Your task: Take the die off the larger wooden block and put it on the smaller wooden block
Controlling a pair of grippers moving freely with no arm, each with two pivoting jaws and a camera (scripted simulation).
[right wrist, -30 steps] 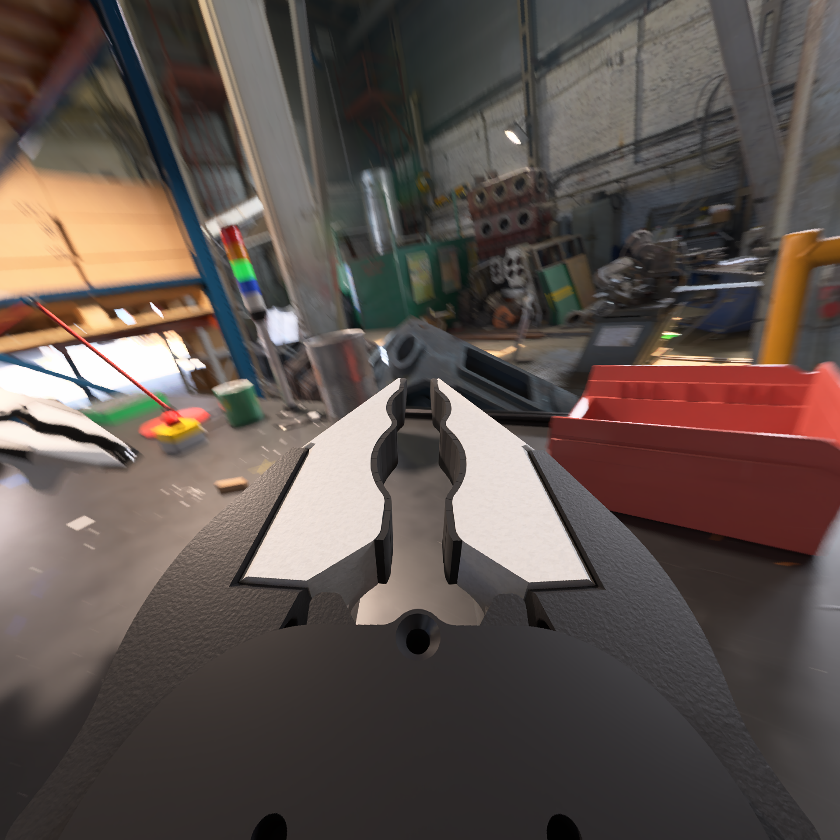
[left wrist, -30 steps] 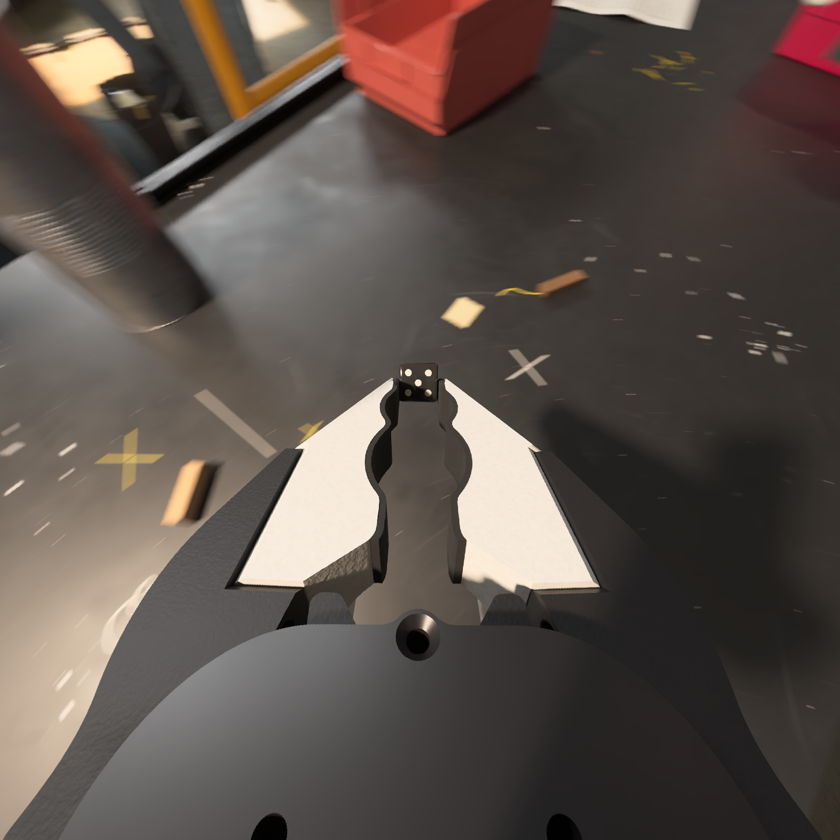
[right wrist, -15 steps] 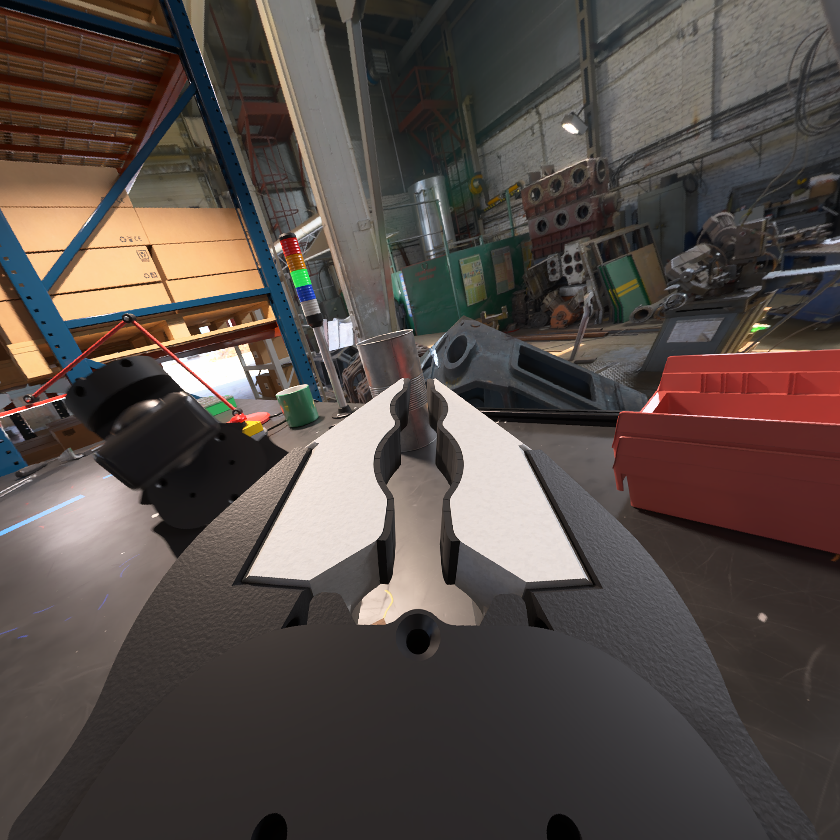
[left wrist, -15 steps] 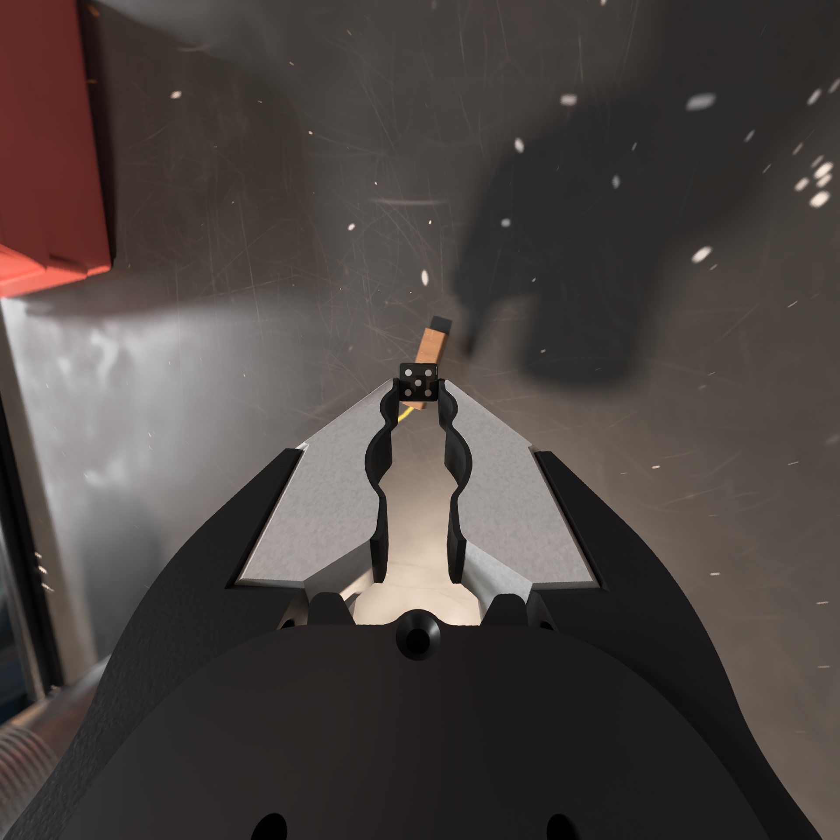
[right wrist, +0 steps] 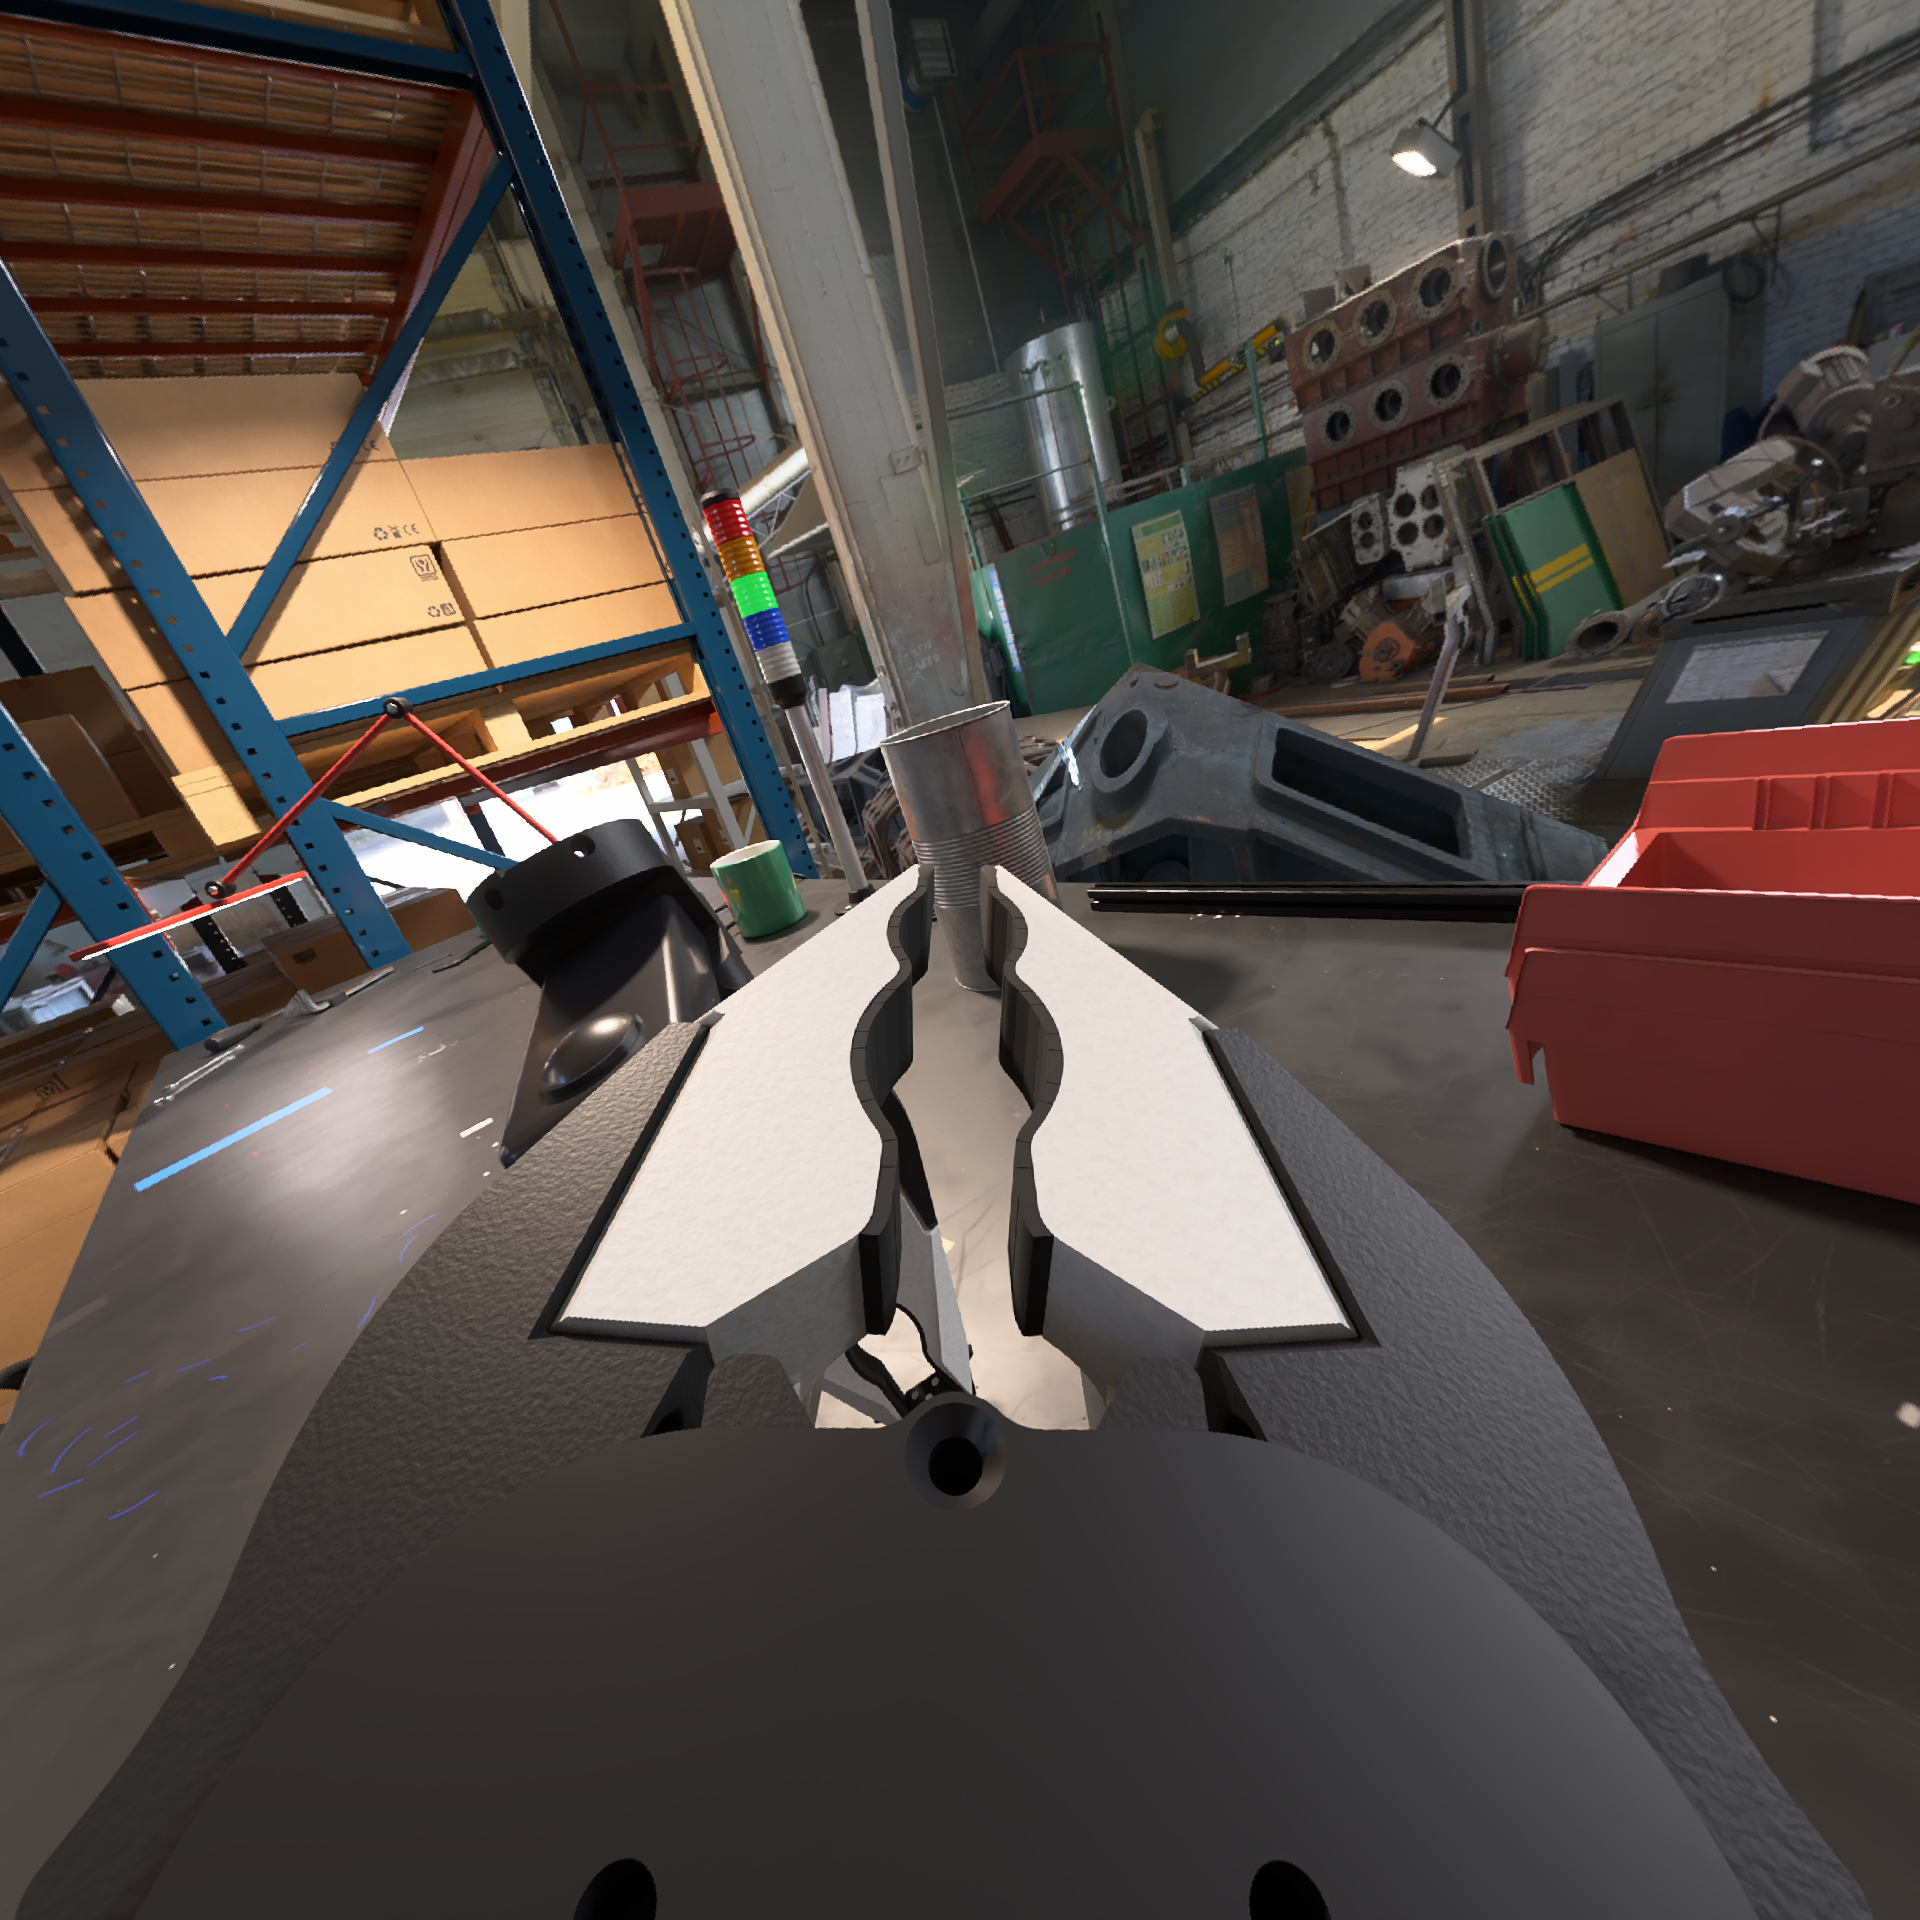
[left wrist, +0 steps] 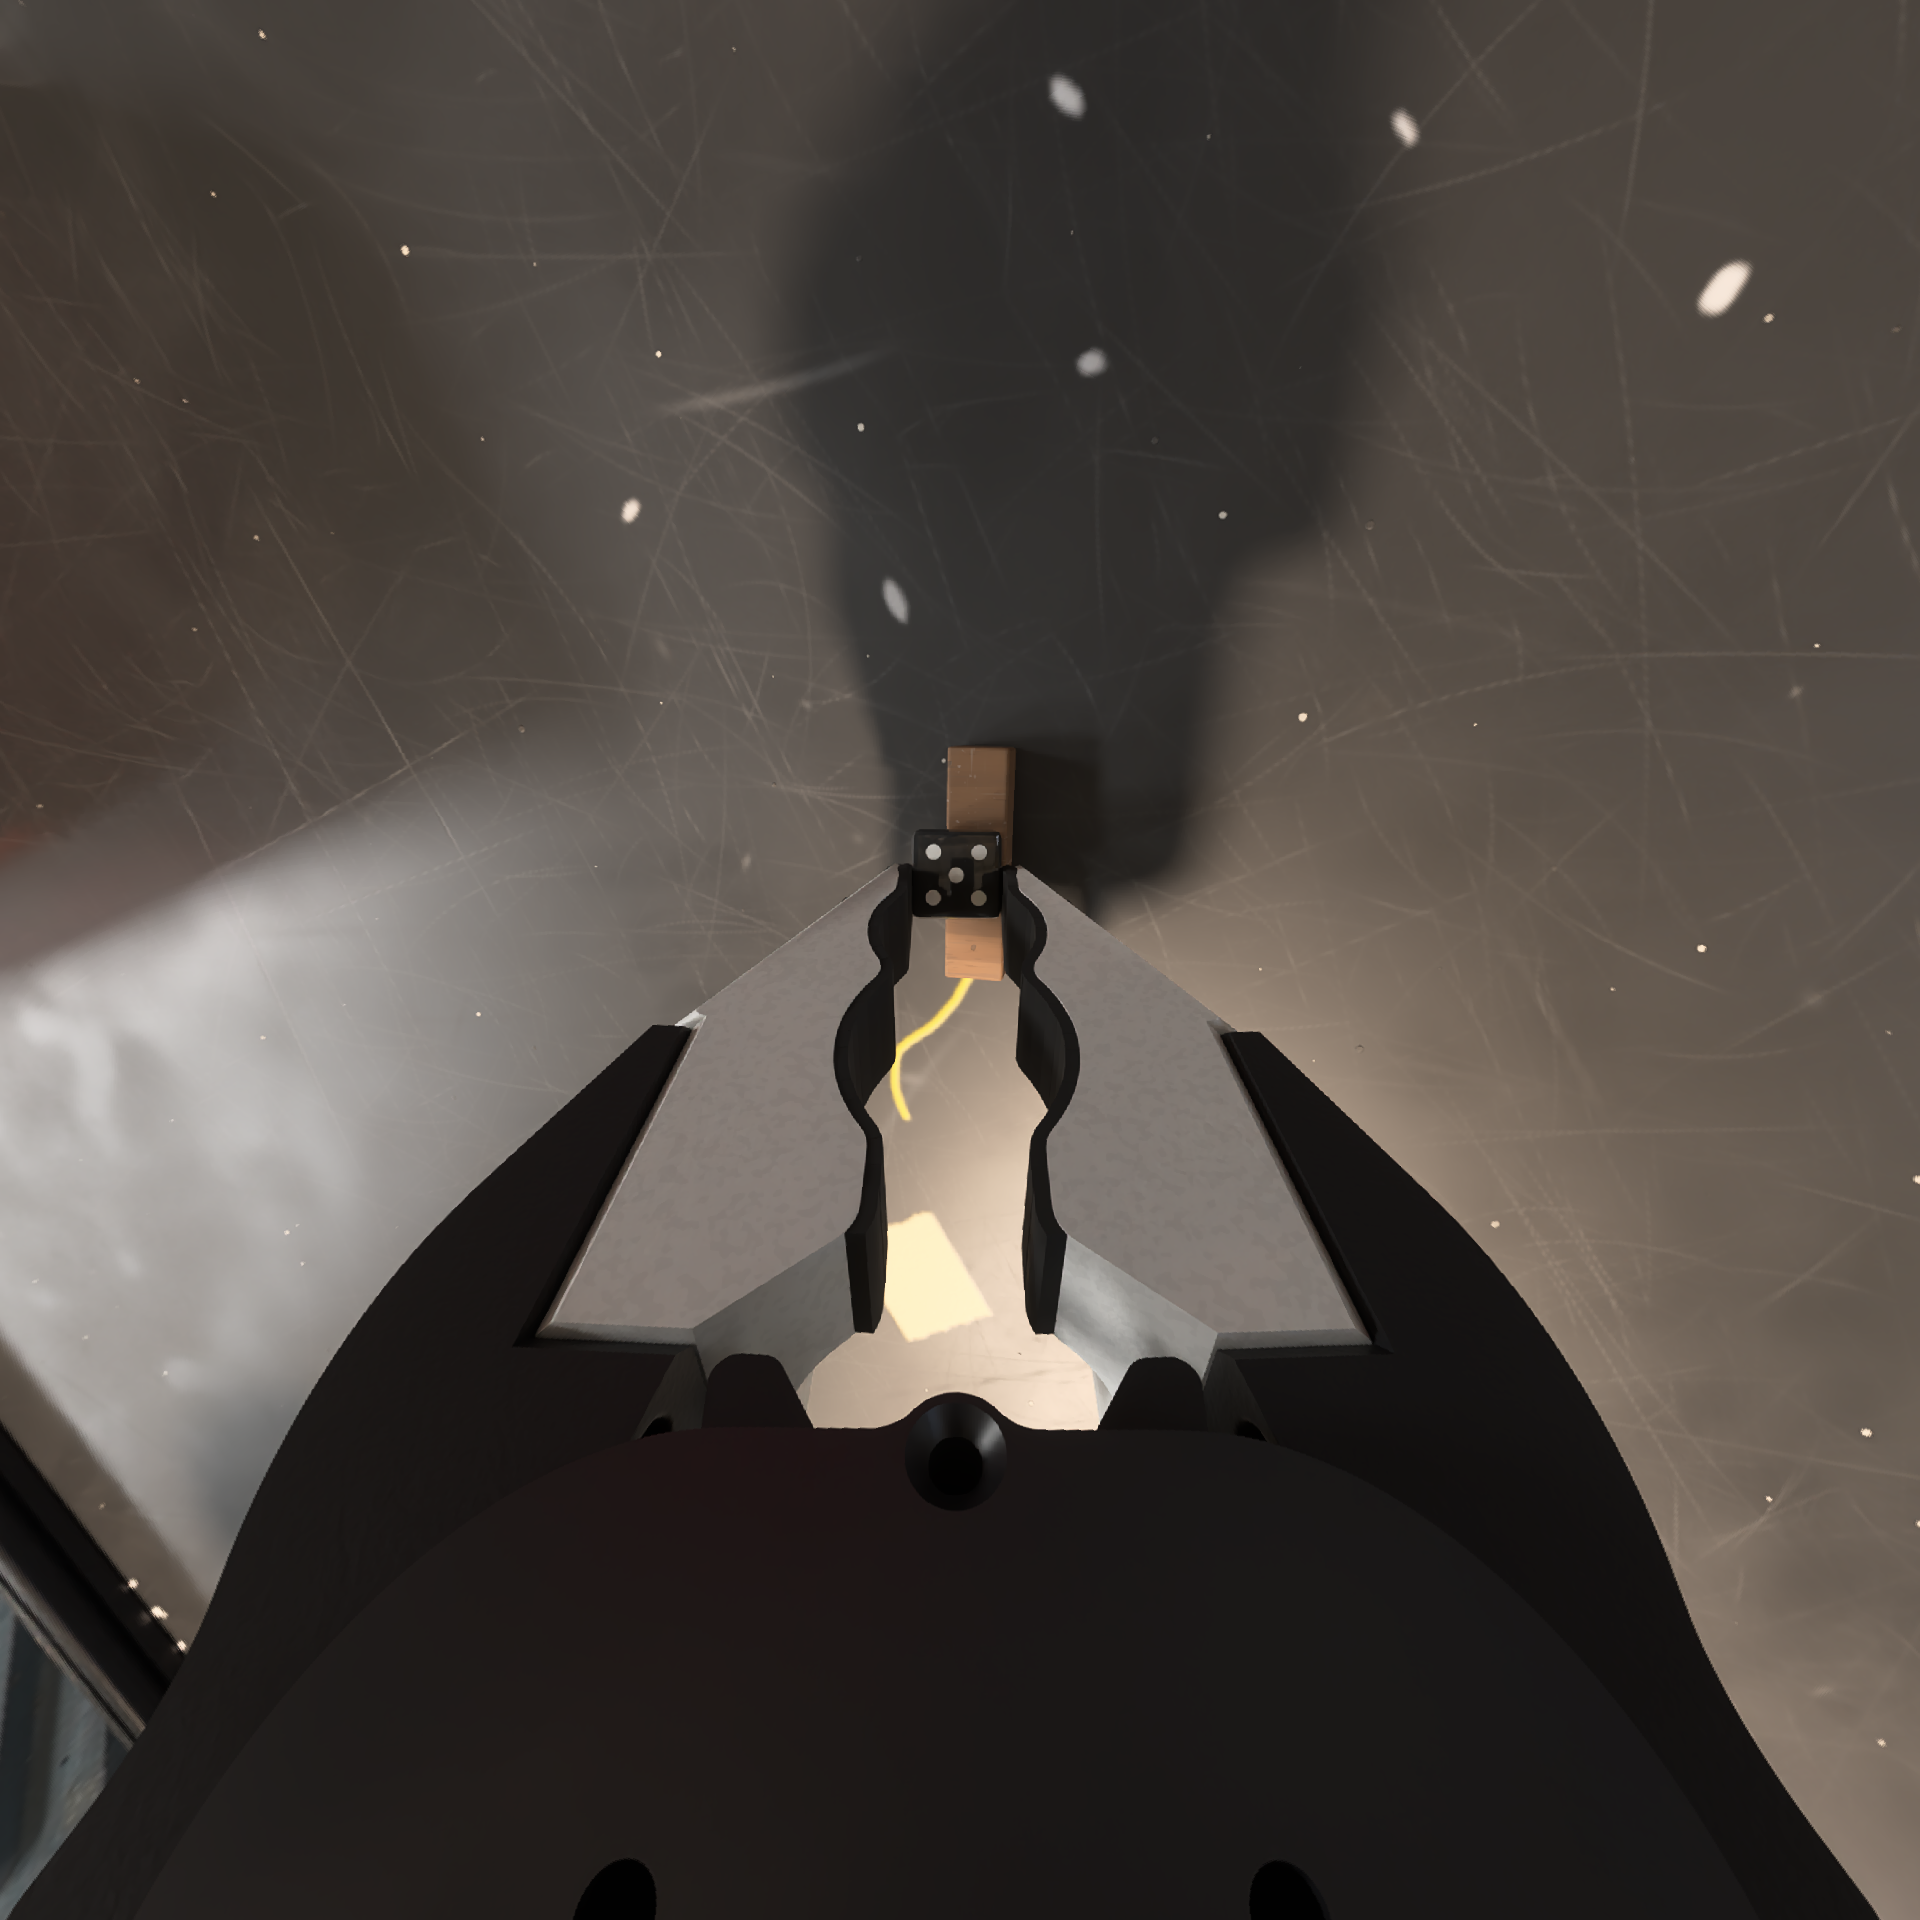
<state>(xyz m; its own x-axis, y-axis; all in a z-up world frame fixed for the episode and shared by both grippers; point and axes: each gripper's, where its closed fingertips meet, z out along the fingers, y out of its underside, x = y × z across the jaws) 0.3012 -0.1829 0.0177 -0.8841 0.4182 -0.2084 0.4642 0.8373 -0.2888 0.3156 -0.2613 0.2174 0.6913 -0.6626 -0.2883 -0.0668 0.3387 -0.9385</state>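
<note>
Your left gripper [left wrist: 958, 881] pinches black die [left wrist: 957, 875] at tips, above wooden block [left wrist: 977, 821] on scratched table [left wrist: 416, 520]. Centre die over block, descend slowly, release only on contact. Right gripper [right wrist: 956, 899] idle, jaws slightly apart, empty.

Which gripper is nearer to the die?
Left. The left gripper holds the die between its jaws above a wooden block. The right gripper is apart, facing a metal cylinder.
</note>
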